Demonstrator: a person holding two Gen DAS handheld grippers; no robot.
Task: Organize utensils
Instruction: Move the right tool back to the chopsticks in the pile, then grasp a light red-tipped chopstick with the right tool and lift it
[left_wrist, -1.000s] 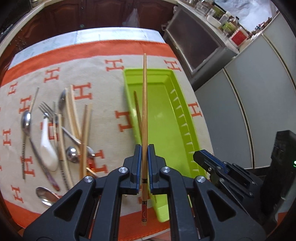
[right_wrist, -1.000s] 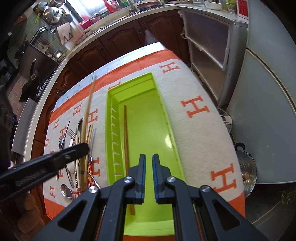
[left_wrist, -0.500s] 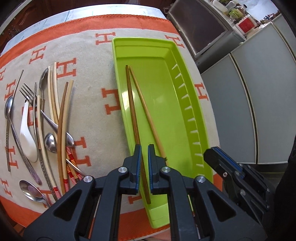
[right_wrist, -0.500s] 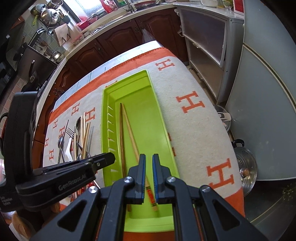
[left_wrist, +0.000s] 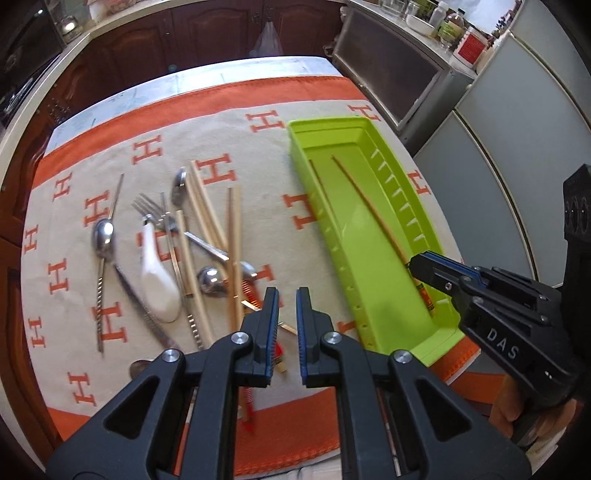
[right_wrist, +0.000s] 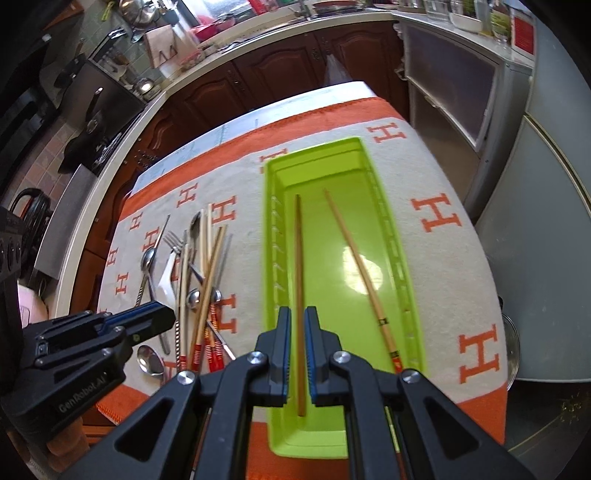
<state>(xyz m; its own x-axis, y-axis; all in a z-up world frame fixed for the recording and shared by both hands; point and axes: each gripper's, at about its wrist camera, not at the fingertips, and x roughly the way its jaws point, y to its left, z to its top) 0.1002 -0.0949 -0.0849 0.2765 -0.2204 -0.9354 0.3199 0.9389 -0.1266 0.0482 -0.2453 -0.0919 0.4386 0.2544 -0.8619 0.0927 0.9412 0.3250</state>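
From the left wrist, the left tongs (left_wrist: 287, 325) hang over the near end of the utensil pile (left_wrist: 192, 254) on the cloth-covered bench (left_wrist: 258, 147); their jaws have just been opening a little and stand narrowly apart with nothing between them. The green tray (left_wrist: 373, 295) lies to their right, two chopsticks (left_wrist: 369, 206) inside, the right tongs (left_wrist: 428, 267) above its near end. From the right wrist, the right tongs (right_wrist: 296, 354) are nearly closed and empty above the tray's near end; the darker chopstick (right_wrist: 298, 266) lies in the tray below their gap, the lighter one (right_wrist: 354, 258) to the right.
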